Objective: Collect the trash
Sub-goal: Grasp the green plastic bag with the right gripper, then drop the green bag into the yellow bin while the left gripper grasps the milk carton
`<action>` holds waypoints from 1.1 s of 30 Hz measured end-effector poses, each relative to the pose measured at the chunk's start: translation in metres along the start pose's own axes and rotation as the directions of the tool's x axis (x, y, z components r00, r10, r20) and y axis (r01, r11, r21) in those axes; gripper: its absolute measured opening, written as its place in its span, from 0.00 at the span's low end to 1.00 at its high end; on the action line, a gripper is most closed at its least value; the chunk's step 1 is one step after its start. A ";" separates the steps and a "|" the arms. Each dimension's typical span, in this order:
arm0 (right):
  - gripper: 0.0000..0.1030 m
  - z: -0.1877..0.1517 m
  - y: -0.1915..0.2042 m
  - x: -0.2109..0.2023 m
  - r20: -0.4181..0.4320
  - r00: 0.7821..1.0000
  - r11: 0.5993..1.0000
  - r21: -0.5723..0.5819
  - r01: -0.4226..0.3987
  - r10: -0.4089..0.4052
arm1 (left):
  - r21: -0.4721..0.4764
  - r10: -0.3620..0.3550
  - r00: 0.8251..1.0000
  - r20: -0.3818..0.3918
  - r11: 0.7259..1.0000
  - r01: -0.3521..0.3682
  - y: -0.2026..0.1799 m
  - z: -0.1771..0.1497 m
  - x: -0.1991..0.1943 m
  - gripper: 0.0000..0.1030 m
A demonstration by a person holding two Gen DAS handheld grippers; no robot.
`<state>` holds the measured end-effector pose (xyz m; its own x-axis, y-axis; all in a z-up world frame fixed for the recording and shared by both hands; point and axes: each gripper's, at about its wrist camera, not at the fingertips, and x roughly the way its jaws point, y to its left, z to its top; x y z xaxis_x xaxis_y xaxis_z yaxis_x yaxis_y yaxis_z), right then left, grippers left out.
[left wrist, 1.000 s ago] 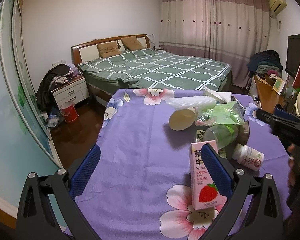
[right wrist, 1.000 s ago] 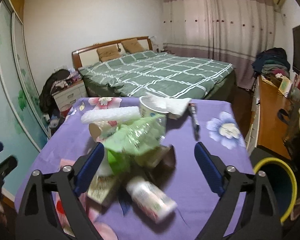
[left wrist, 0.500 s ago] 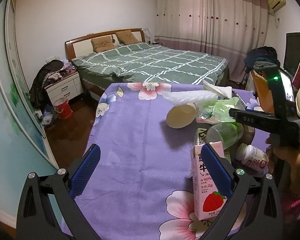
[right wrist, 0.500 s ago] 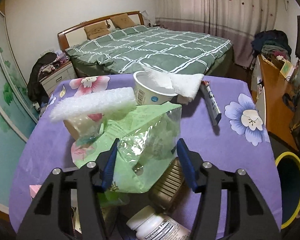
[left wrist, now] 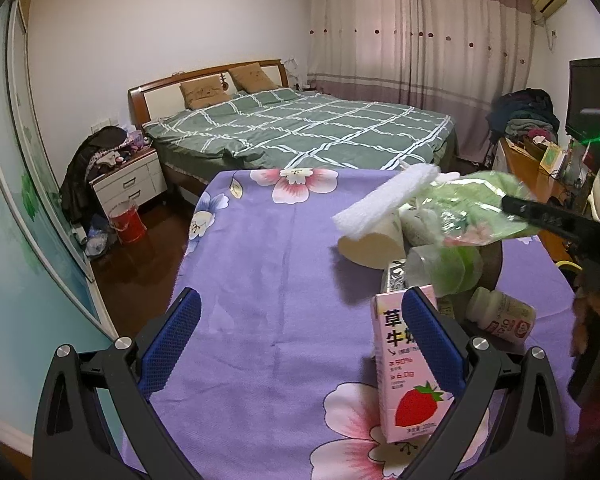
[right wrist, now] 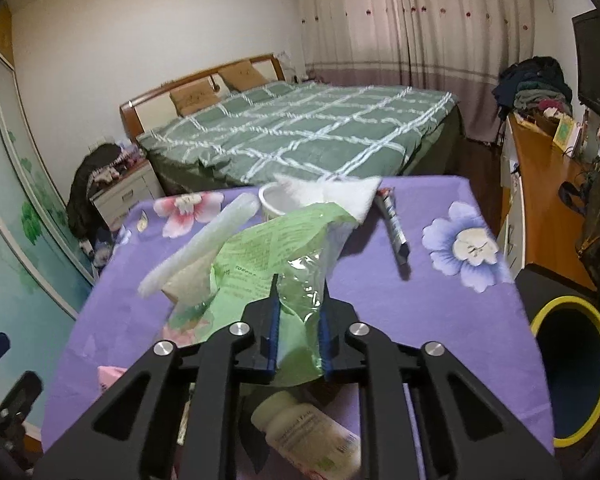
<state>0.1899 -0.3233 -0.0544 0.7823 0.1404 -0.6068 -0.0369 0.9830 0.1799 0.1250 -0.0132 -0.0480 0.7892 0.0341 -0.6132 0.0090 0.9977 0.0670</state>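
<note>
Right gripper point(right wrist: 298, 320) having just been closing, jaws now clamping the crinkled green plastic bag point(right wrist: 284, 248), lifting it clear of the purple flowered surface point(right wrist: 440, 312), long axis running away toward the bed point(right wrist: 300, 132), with a white foam strip point(right wrist: 196, 248) slanting up beside it. Left gripper point(left wrist: 300, 344) hovering with jaws wide apart, pink strawberry milk carton point(left wrist: 404, 364) standing upright by its right finger near the surface's near edge. Leaving broad bare cloth to the left; yellow-rimmed bin point(right wrist: 572, 368) sitting past the right edge.

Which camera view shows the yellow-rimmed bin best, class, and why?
The right wrist view: the yellow-rimmed bin stands beside the purple table, its rim and dark inside in plain sight. The left wrist view shows at most a yellow sliver past the table's far edge.
</note>
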 end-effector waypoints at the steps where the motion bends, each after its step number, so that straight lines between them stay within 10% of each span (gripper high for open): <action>1: 0.13 0.000 -0.002 -0.006 0.010 1.000 1.000 0.001 -0.001 0.001 | 0.004 0.000 1.000 0.002 1.000 0.000 -0.002 0.000 -0.001 0.96; 19: 0.13 -0.018 -0.106 -0.095 0.099 0.984 0.986 0.097 0.137 -0.147 | 0.035 -0.065 0.998 -0.005 0.997 0.065 -0.039 -0.015 -0.014 0.96; 33: 0.13 -0.081 -0.277 -0.056 -0.120 0.887 0.836 0.296 0.461 -0.447 | 0.057 -0.092 0.991 -0.097 0.994 0.098 -0.074 -0.038 0.007 0.96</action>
<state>0.1063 -0.5938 -0.1332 0.6356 -0.3003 -0.7112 0.5140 0.8520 0.0996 0.1065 -0.0844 -0.0876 0.7215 -0.0525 -0.6905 0.1210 0.9913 0.0511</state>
